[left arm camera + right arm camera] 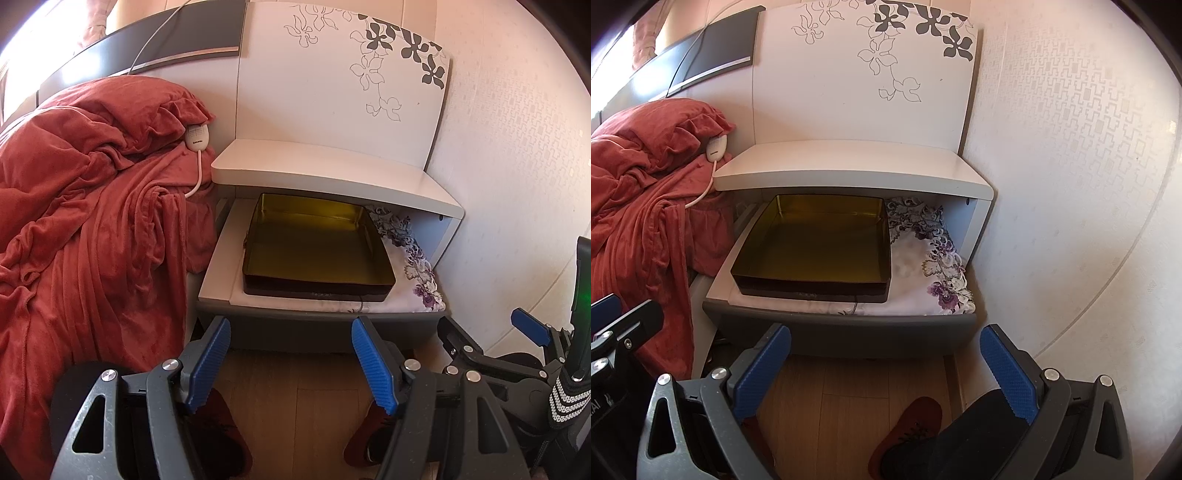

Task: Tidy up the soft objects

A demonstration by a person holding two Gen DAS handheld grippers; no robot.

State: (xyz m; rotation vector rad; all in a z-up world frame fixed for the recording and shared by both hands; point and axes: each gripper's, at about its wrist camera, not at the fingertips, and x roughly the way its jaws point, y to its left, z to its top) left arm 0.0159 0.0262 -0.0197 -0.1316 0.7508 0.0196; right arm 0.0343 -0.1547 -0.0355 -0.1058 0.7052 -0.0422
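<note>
Drawer (317,325) of the bedside cabinet stands pulled out at the centre of both views, and in it sits an empty tray (314,243) with amber walls, resting on a folded floral cloth (417,266) that shows along the tray's right side. The soft thing that most needs tidying, as we judge it, is the red blanket (85,221), rumpled over the bed at the left of the left wrist view, with a white corded controller (195,137) lying on it near the cabinet's corner.

Our left hand-held gripper (291,363) hangs in the lower middle of its frame with jaws wide apart and nothing between them. Our right hand-held gripper (886,373) is likewise spread and empty, low in its own frame, in front of the drawer front.

Neither touches cloth yet, so we take the step in hand to be the reach. To do it well we would pick a thick fold of the blanket rather than a flat stretch, so that the blue pads (208,363) close on doubled fabric. We should keep clear of the controller and its cord, which could snag and drag. If the floral cloth is meant instead, we would pinch its free right edge, since the tray weighs down the rest.
</note>
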